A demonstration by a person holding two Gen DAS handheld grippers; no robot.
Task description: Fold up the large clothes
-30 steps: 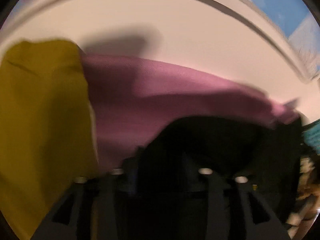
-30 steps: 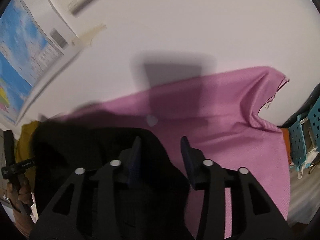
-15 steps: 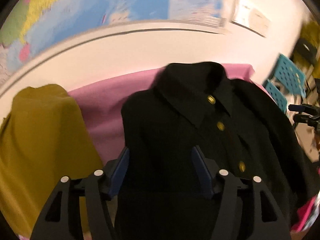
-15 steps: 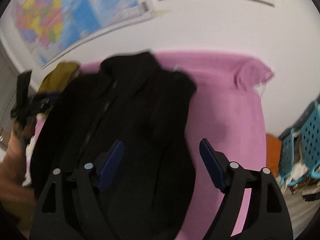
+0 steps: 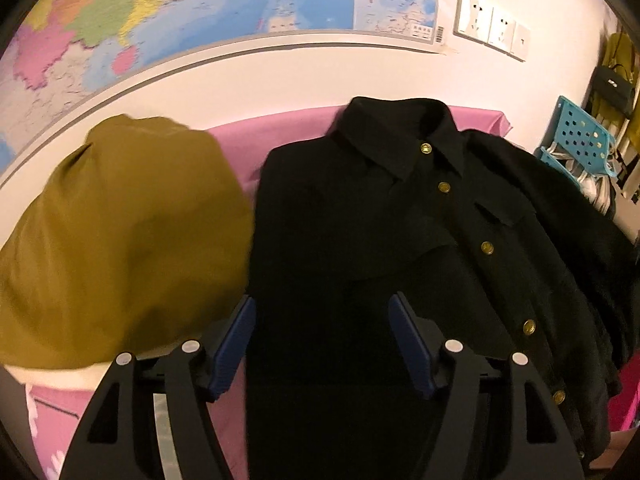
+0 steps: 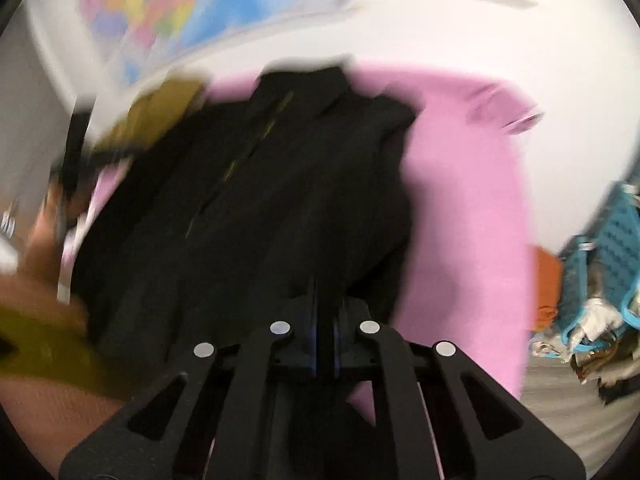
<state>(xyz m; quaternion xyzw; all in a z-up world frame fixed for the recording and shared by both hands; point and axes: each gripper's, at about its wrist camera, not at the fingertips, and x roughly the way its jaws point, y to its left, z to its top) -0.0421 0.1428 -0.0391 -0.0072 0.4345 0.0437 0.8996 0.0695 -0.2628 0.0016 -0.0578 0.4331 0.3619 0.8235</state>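
**Ana:** Left wrist view gives the clearer look. The black jacket point(image 5: 360, 240) lies face up on the pink cloth point(image 5: 280, 128), collar toward the wall, gold buttons running down its front. One side looks already folded in over the chest. The left gripper point(image 5: 322, 344) hovers above the lower body of the jacket, its jaws opening, blue pads on either side of dark fabric but not pressing on it.

**Ben:** And the right gripper point(image 6: 324, 320)?

**Ana:** Its view is badly smeared. The jaws are together, at the jacket's near hem. I can't tell whether any fabric is caught between them.

**Ben:** So what worries you?

**Ana:** Three things. If the right one has pinched only a thin edge, or nothing, a pull would slip off and leave the hem crooked. If it has caught the pink cloth along with the hem, the whole layer would drag and undo the fold already made. And the mustard garment point(image 5: 120, 232) sits heaped just beside the jacket's edge, close to the left gripper, so a sideways sweep could snag it or pull it onto the jacket

**Ben:** Fix?

**Ana:** I'd check the grip before lifting
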